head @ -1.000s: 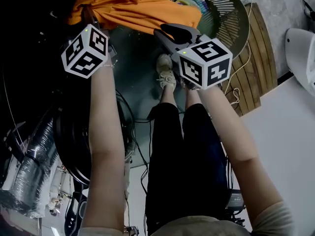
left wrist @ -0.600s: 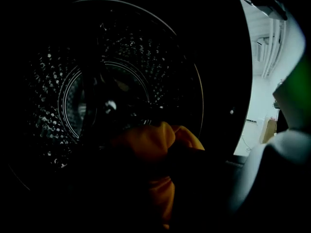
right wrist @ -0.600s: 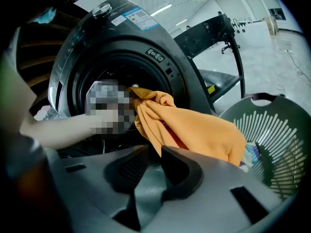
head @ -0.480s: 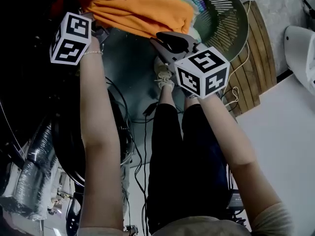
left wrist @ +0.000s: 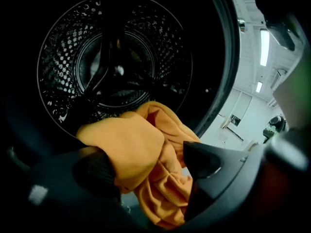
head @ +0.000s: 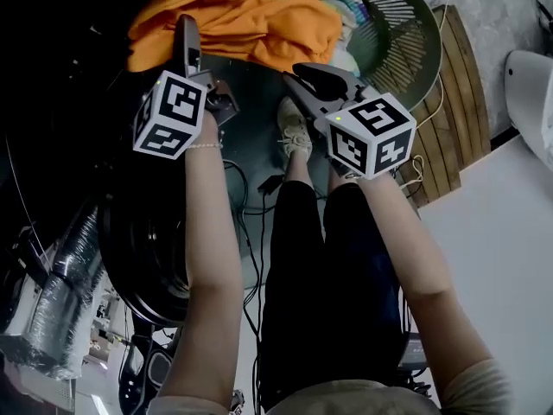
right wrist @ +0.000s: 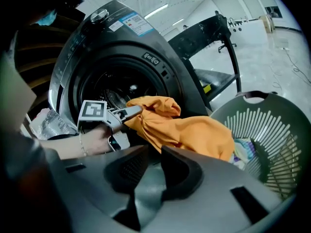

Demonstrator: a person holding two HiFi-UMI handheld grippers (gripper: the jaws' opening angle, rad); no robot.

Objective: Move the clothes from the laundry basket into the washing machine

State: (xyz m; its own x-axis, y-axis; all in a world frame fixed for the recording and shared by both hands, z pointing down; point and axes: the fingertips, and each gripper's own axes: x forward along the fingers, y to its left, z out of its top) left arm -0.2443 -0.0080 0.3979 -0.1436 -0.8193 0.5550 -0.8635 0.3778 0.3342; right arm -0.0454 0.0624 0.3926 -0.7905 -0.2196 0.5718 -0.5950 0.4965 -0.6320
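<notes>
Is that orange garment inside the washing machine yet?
Only partly. One end of the orange garment lies at the mouth of the washing machine; the rest trails out toward the laundry basket.

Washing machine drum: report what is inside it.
The orange cloth garment hangs across the front lip of the perforated metal drum, partly trailing outside. Behind it, the visible drum wall and back show no other clothes. The drum's lower front is covered by the garment.

Black trousers (head: 321,258), pale shoes (head: 292,128), perhaps beige top (head: 346,399)
</notes>
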